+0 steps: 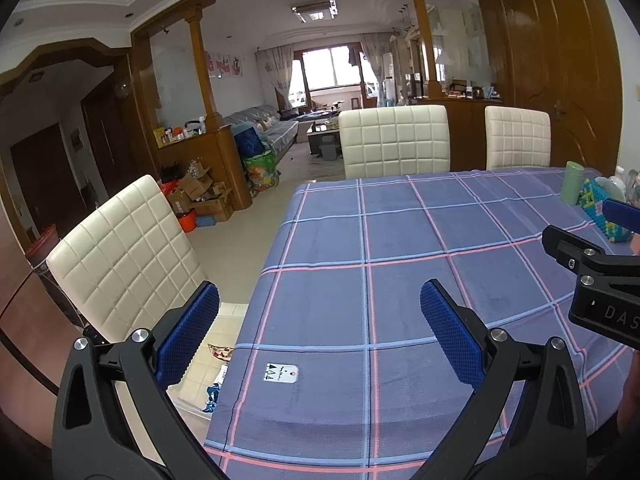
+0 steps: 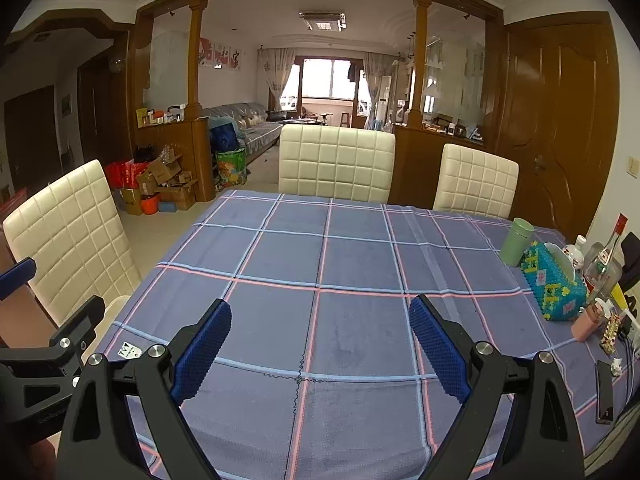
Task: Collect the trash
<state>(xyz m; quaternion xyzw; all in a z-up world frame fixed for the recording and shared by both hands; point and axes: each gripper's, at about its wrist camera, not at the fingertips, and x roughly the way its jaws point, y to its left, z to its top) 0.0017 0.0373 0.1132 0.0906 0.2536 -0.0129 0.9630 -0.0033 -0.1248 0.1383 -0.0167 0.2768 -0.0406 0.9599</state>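
Only the left wrist view shows trash: a crumpled blue wrapper [image 1: 211, 396] and a patterned wrapper [image 1: 221, 351] on the floor, lower left of frame, their orientation unclear. The left gripper [image 1: 320, 332] and right gripper [image 2: 320, 344] gape empty above the plaid tablecloth [image 2: 340, 248]. A white tag [image 1: 281, 372] is unreadable.

Right hand-held gripper [image 2: 320, 344] spread empty, above checked tablecloth [image 2: 352, 248]

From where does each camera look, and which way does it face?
Left wrist: on the left gripper, facing across the checked tablecloth; the right gripper shows at right.
Right wrist: on the right gripper, facing likewise; the left gripper shows at left.
Shared: tablecloth, white tag, green cup.
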